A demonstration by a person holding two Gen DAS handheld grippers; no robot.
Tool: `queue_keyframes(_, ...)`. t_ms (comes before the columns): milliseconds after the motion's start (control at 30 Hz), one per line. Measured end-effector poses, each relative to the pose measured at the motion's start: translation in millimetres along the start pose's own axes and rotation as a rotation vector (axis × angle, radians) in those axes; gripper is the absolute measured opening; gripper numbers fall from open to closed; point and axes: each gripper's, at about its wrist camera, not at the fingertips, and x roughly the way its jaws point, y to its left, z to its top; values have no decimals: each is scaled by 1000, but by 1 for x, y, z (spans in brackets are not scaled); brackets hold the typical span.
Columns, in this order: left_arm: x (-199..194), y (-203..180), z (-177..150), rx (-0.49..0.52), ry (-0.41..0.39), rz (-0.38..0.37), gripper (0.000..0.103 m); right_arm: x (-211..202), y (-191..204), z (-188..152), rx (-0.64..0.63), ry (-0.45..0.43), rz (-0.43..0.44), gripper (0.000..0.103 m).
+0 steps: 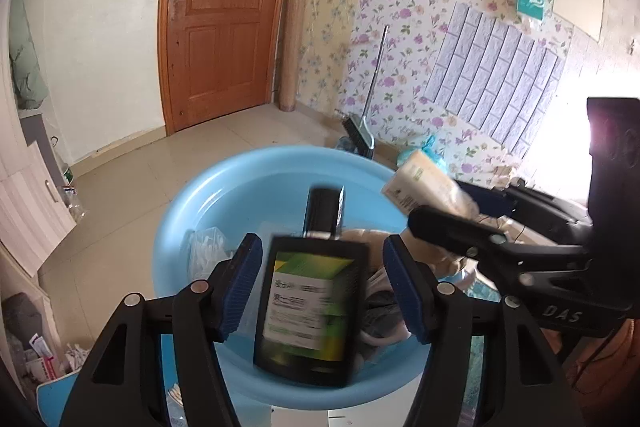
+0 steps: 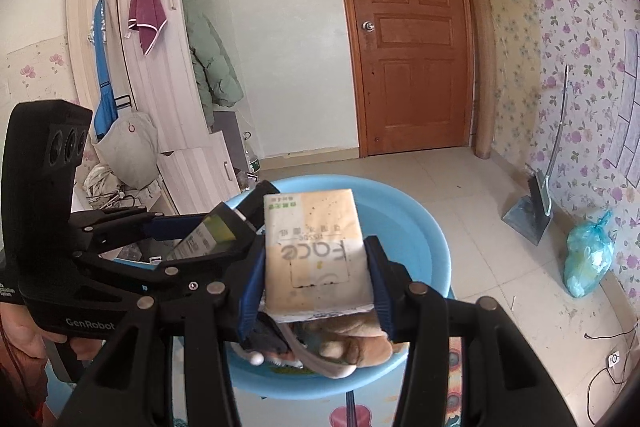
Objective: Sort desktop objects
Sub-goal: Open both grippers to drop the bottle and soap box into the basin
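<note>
A light blue basin (image 1: 192,211) sits below both grippers and holds several items, among them a plush toy (image 2: 360,343) and a bag of cotton swabs (image 1: 204,247). My left gripper (image 1: 320,279) is open over the basin. A black bottle with a green label (image 1: 312,303) hangs blurred between its fingers, clear of both pads. My right gripper (image 2: 316,283) is shut on a beige tissue pack (image 2: 316,247) and holds it above the basin. The tissue pack also shows in the left wrist view (image 1: 424,187), and the bottle shows in the right wrist view (image 2: 208,235).
The basin stands on a table with a patterned mat (image 2: 360,415). A wooden door (image 1: 220,15), a floral wall (image 1: 420,27), a dustpan (image 2: 532,211) and a blue rubbish bag (image 2: 588,259) lie beyond. A wardrobe (image 2: 160,67) stands at the left.
</note>
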Motion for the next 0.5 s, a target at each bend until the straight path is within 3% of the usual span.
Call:
queue_keyframes(67,-5,1,2,7,-18,-1,73,4,-2,1,5,7,0,48)
queue_keyframes(500,-51,31,-37,-47,-20,74,76,0,27,-2,-38,23,-39,48)
